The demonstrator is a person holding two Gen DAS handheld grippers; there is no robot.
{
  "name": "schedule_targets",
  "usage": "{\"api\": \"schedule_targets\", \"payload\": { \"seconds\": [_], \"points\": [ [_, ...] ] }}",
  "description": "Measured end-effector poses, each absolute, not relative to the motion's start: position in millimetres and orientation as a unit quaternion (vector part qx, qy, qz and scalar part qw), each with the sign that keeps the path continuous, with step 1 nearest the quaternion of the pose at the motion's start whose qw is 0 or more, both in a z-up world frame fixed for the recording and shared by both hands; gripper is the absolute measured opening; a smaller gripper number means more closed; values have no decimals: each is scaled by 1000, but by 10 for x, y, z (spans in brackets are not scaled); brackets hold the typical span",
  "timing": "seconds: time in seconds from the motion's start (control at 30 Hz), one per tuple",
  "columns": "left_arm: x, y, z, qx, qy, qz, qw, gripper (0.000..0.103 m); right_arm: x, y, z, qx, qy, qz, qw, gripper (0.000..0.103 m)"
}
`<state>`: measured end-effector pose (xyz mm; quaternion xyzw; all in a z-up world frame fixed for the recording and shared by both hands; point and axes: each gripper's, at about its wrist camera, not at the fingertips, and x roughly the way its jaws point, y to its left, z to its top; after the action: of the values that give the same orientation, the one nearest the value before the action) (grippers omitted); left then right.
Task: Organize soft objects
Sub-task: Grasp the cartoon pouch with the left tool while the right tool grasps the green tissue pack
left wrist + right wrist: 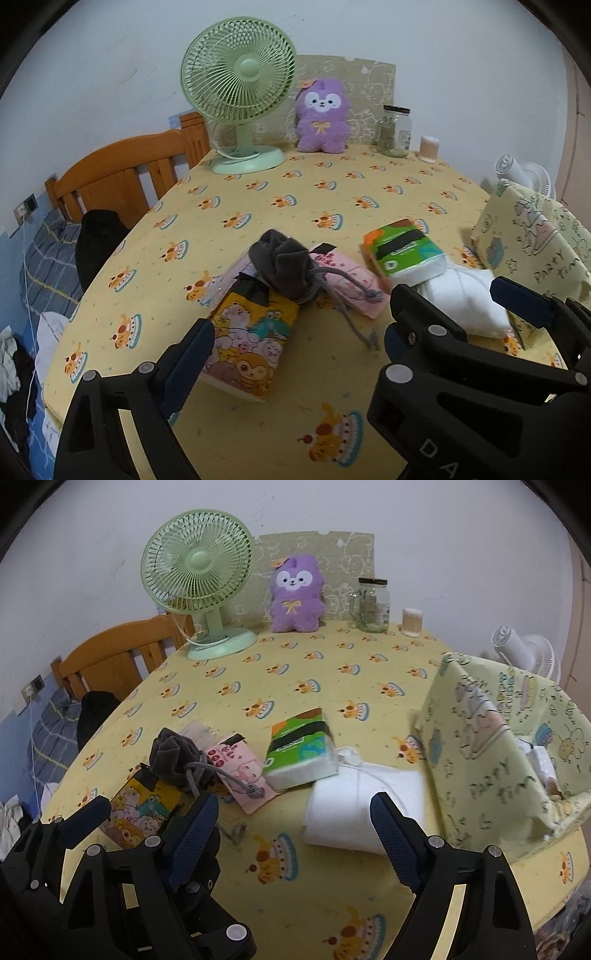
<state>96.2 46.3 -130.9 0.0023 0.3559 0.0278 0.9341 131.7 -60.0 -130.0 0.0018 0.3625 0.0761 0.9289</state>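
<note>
— Evidently both tools were poised over the pile. Where did the soft things lie?

— On the yellow cake-print tablecloth (314, 686). The yellow cartoon-animal tissue pack (251, 339) lay directly ahead of the left gripper (299, 343), its long axis running away from the fingers and slightly leftward. A dark grey drawstring pouch (284, 266) rested on its far end and on the pink printed tissue pack (347, 280) beside it.

— And the right side?

— The right gripper (293, 829) pointed at the folded white cloth (365, 805), which lay just ahead and a little to its right, touching the green plastic-wrapped tissue pack (301, 749). The pale yellow fabric storage box (509, 760) stood open at the far right, near that cloth.

— Were the jaws holding anything?

— No. Both pairs stood wide, nothing between the pads, neither touching an item.

— So who was nearer what?

— By my judgement the right hand had the shorter reach to the cloth and the box; the left was nearer the cartoon pack, whose width crossed its jaws. The green desk fan (240, 92) and purple plush toy (323, 118) stood well apart at the back.
</note>
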Motion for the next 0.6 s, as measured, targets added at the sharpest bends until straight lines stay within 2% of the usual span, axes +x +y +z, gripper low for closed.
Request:
{"api": "schedule_targets", "payload": {
  "seconds": [0.27,0.6],
  "points": [
    [1064,613,-1409,6,364,66,929,94,1419,-445,-1386,-14,372,84,924,87],
    [1167,672,-1525,-7,389,64,919,67,1520,-406,-1446,-17,381,81,921,87]
  ]
}}
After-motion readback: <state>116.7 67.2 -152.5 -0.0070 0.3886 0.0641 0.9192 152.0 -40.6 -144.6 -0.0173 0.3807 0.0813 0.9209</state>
